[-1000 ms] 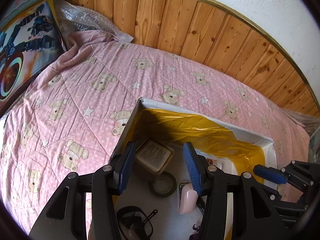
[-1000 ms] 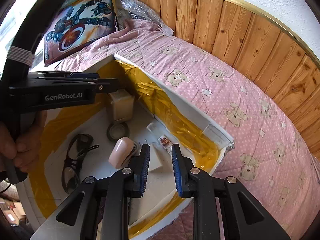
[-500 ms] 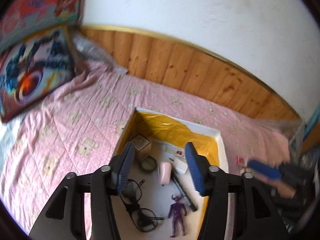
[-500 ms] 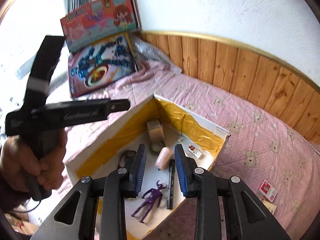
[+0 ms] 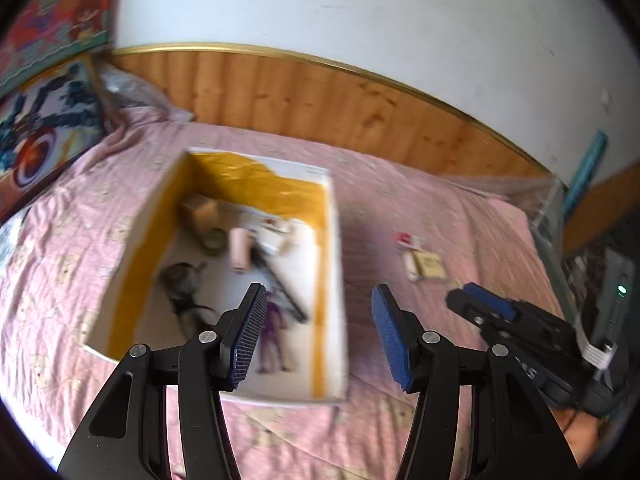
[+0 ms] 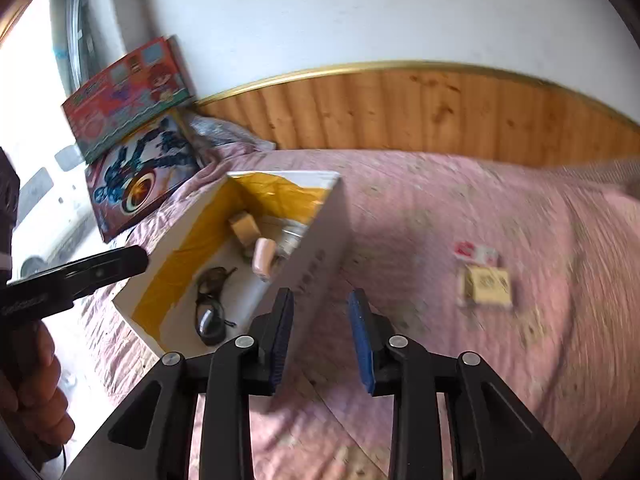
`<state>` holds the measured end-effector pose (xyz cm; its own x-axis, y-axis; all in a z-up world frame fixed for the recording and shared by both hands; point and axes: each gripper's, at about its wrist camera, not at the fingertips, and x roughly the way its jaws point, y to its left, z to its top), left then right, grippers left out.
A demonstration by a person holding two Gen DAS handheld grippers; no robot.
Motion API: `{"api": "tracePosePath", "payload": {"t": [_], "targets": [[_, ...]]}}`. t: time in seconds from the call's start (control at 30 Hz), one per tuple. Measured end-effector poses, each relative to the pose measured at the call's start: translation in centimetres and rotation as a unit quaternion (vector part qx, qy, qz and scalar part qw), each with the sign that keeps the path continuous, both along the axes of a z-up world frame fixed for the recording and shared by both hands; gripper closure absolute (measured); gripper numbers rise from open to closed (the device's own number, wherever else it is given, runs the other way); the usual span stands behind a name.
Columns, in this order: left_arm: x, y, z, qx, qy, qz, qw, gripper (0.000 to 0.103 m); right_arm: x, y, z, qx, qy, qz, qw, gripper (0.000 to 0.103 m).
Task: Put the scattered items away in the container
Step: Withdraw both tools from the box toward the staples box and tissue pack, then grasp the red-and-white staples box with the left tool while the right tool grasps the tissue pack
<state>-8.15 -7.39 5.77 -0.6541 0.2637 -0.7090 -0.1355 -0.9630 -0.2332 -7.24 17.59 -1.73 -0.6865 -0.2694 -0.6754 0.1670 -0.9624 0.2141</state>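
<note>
A white box with yellow lining (image 5: 334, 264) (image 6: 320, 248) sits on the pink bedspread. It holds glasses (image 5: 182, 284) (image 6: 208, 300), a pink case (image 5: 240, 246) (image 6: 265, 258), a purple figure (image 5: 272, 332), a black pen (image 5: 282, 286), a tape roll (image 5: 214, 238) and a small carton (image 5: 198, 210) (image 6: 243, 226). A red-and-white packet (image 5: 406, 238) (image 6: 474, 252) and a tan box (image 5: 428, 266) (image 6: 486, 286) lie on the bedspread right of the box. My left gripper (image 5: 318, 332) is open and empty above the box's near edge. My right gripper (image 6: 322, 338) is open and empty; it also shows in the left wrist view (image 5: 480, 304).
Two toy boxes (image 5: 44, 76) (image 6: 132, 132) lean against the wall at the bed's far left. A wooden panel (image 5: 320, 100) runs along the back. Crumpled plastic wrap (image 5: 132, 88) lies near the toy boxes. Dark equipment (image 5: 612, 300) stands at the right.
Both grippers have pulled up and back from inside the box. The whole box and the two items on the bedspread have come into view. Both stay open and empty.
</note>
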Motion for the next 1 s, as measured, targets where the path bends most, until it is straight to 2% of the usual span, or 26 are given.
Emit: {"api": "tracePosePath", "payload": {"t": [0.1,0.17,0.27,0.33,0.4,0.5,0.67,0.77,0.9,1.0], "targets": [[1.1,4.3,0.1,-0.020,-0.005,-0.047,0.9987,0.045,0.9,4.2,-1.1,-0.008,-0.025,-0.025,0.999,0.069],[1.1,6.1,0.0,-0.029,-0.016,-0.066,0.9973,0.045,1.2,6.4,-1.5,0.008,-0.031,-0.025,0.999,0.066],[0.2,8.0,-0.8,-0.022,-0.045,-0.077,0.9958,0.045,0.3,9.1,-2.5,0.039,-0.048,-0.009,0.998,0.064],[-1.2,9.4,-1.8,-0.016,-0.064,-0.085,0.9942,0.045,-0.9,10.8,-3.6,0.037,-0.057,-0.001,0.998,0.062],[-3.7,11.5,-3.2,-0.014,-0.084,-0.096,0.9917,0.045,-2.8,11.8,-4.7,0.031,-0.060,0.003,0.998,0.056],[-8.3,14.2,-6.0,-0.025,-0.109,-0.088,0.9898,0.045,-6.4,12.9,-6.8,0.019,-0.072,-0.003,0.997,0.054],[-14.7,16.1,-8.8,-0.025,-0.131,-0.075,0.9882,0.045,-11.6,15.1,-9.1,0.004,-0.092,-0.009,0.996,0.050],[-18.6,17.5,-10.0,-0.033,-0.137,-0.082,0.9865,0.045,-13.9,16.1,-10.3,-0.001,-0.100,0.007,0.995,0.041],[-23.2,19.1,-12.2,-0.027,-0.158,-0.089,0.9830,0.045,-16.5,17.1,-13.1,-0.039,-0.120,0.012,0.992,0.041],[-25.4,20.5,-13.6,-0.037,-0.170,-0.104,0.9792,0.045,-16.1,16.8,-14.7,-0.092,-0.161,0.012,0.983,0.054]]}}
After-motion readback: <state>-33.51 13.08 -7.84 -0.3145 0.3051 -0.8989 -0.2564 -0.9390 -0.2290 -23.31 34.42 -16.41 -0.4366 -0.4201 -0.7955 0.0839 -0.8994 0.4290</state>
